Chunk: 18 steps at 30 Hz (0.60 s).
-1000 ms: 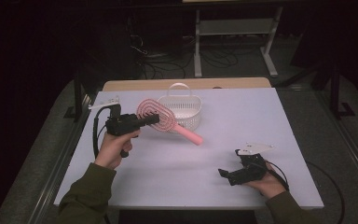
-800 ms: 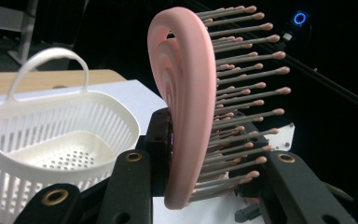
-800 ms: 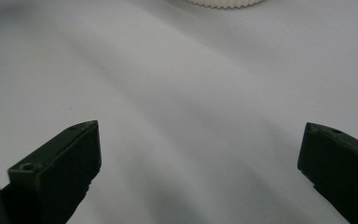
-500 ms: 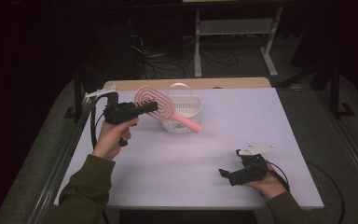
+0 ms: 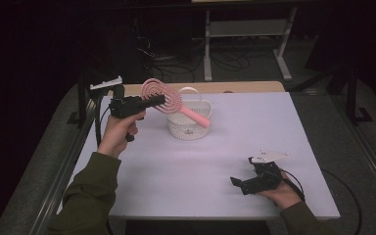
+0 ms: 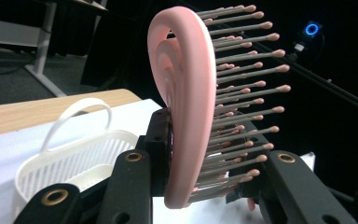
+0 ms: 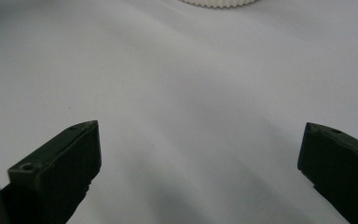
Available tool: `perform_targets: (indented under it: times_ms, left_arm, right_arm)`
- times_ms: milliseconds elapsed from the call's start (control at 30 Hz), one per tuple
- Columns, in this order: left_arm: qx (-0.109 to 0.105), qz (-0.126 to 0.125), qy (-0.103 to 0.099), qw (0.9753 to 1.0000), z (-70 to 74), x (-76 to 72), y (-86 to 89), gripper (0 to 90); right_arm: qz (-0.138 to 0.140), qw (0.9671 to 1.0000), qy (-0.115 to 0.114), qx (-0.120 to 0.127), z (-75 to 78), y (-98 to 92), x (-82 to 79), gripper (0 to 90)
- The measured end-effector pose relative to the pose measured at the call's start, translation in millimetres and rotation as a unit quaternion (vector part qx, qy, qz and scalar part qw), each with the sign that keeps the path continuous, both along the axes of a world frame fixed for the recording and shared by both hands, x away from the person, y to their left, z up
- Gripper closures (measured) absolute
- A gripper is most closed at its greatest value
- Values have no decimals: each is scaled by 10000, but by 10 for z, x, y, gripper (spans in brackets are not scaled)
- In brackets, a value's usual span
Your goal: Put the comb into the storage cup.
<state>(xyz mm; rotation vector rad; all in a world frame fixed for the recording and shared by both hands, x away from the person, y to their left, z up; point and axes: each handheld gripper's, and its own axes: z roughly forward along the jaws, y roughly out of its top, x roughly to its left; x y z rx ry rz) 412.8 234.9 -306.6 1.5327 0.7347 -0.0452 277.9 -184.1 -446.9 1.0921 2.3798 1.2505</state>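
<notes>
Pink hairbrush [image 5: 162, 99] clamped by head between jaws of left gripper [image 5: 157, 101], lifted clear of table [image 5: 274, 127], head on edge, handle slanting down-right over white slatted basket [image 5: 188, 128]. In left gripper view, bristles [image 6: 242, 93] pointing right, one jaw pressed on back of head, other against bristle tips. Basket upright near far edge of table, loop handle [image 5: 194, 92] standing; inside not readable. Right gripper [image 5: 242, 183] low at near right of table, well apart from basket, jaws spread wide, holding nothing, white surface between them.
</notes>
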Motion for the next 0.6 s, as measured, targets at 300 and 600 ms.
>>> perform_targets:
  times_ms: [300,600]
  left_arm:
    - [-73,311,188,9993,-91,167,57,650]
    - [2,525,262,9983,-180,277,46,649]
  right_arm:
    - [-2,10000,8,1,-2,-6,0,0]
    - [0,10000,17,-5,-3,-7,-1,0]
